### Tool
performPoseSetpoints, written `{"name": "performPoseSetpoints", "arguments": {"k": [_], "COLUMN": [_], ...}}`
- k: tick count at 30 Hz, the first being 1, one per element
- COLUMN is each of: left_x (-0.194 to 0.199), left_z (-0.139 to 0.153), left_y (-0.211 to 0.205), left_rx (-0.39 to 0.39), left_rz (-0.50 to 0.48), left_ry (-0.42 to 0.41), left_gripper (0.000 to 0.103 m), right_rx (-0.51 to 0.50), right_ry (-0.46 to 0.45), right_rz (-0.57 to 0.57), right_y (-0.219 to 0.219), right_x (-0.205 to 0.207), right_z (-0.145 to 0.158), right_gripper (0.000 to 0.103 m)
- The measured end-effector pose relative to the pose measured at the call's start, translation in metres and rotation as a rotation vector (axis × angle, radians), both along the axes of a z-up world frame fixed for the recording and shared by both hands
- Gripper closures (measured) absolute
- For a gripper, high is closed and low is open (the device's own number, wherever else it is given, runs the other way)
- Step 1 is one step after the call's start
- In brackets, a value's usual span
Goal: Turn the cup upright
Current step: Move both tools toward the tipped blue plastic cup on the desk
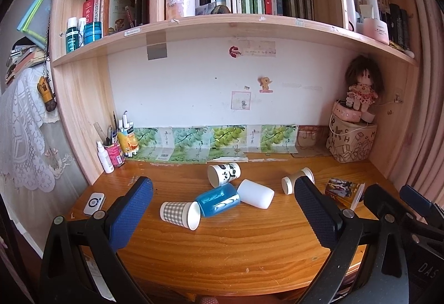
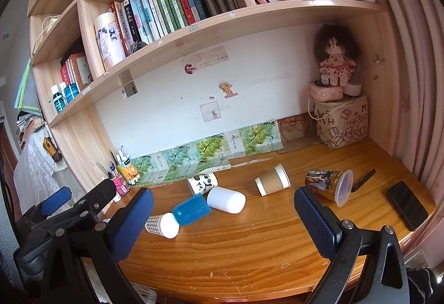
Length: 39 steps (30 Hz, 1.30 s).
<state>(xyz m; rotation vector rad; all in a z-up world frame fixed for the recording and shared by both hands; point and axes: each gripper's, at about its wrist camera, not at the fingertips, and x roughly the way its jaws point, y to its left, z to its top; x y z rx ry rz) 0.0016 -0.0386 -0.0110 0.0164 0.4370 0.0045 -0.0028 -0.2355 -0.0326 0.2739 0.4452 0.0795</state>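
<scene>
Glossy wood desk | checked paper cup sideways | glazed blue cup sideways

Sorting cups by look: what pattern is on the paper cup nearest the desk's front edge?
Grey-and-white check on the paper cup; left wrist view.

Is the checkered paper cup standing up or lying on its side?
On its side: the grey checkered paper cup lies on the wooden desk, its white open mouth facing sideways.
</scene>
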Motion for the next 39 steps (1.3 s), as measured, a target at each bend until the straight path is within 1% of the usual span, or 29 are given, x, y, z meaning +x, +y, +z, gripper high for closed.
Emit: {"name": "performPoseSetpoints", "arguments": {"k": [12, 22, 29, 35, 39], "left_x": [0.003, 0.014, 0.032, 0.053, 0.069], "left_z": [0.001, -0.004, -0.009, -0.016, -0.019], "left_y": [0.004, 0.001, -0.002, 0.001, 0.002], "left_rx": [-0.004, -0.024, -0.027, -0.037, -0.037], "left_rz": [0.019, -0.026, -0.047, -0.040, -0.040], "left_ry": [0.004, 0.026, 0.060, 0.101, 0.121], "left_gripper": [0.002, 0.002, 0.001, 0.002, 0.001], "right_rx": [0.012, 0.001, -0.002, 0.010, 0.010], "right_ry": [0.004, 0.019, 0.045, 0.099, 0.118], "right_rz": [0.023, -0.010, -0.035, -0.035, -0.038], "right_y": [0.002, 0.000, -0.003, -0.004, -0.003], "right_x": [0.005, 0.008, 0.019, 0.041, 0.056], "right_z": [-0.001, -0.002, -0.005, -0.011, -0.016], "right_gripper": [0.002, 0.002, 0.002, 0.002, 0.001]}}
